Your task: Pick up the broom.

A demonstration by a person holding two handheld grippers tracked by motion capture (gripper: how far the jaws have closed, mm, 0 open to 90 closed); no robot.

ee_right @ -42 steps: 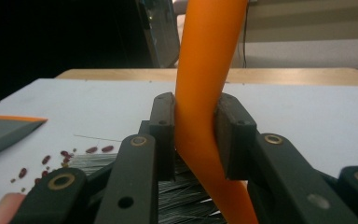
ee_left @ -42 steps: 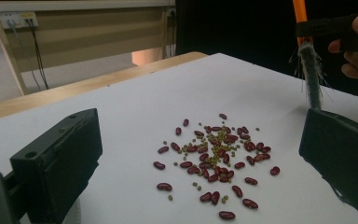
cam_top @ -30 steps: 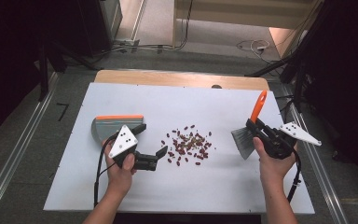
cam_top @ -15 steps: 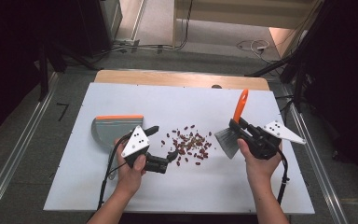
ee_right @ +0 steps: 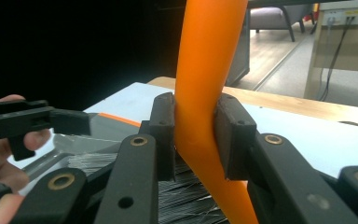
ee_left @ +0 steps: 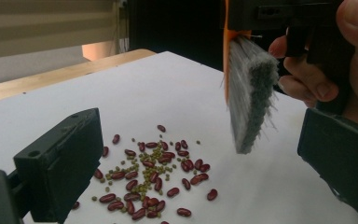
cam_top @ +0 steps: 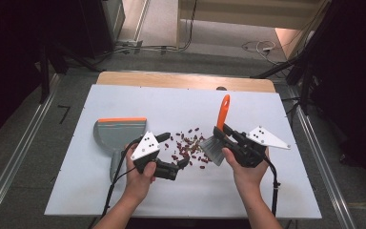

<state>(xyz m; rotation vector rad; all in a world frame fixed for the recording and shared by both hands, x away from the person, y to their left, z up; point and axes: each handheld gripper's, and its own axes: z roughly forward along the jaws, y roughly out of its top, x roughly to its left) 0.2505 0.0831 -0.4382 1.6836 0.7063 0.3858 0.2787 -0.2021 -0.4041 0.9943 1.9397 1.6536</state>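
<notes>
Right gripper (ee_right: 193, 140): pinching the brush's (cam_top: 214, 145) smooth orange curved handle (ee_right: 205, 70).
Left gripper (cam_top: 183, 150): jaws standing spread, holding nothing.
Surface (cam_top: 181, 102): carrying scattered glossy red beans (ee_left: 154, 175).

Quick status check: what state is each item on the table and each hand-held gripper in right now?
Brush: clamped by its orange handle, bristles down beside the beans.
Dustpan: flat on the table, unheld.
Beans: scattered loose pile.
Left hand-held gripper: open, empty.
Right hand-held gripper: shut on brush.
</notes>
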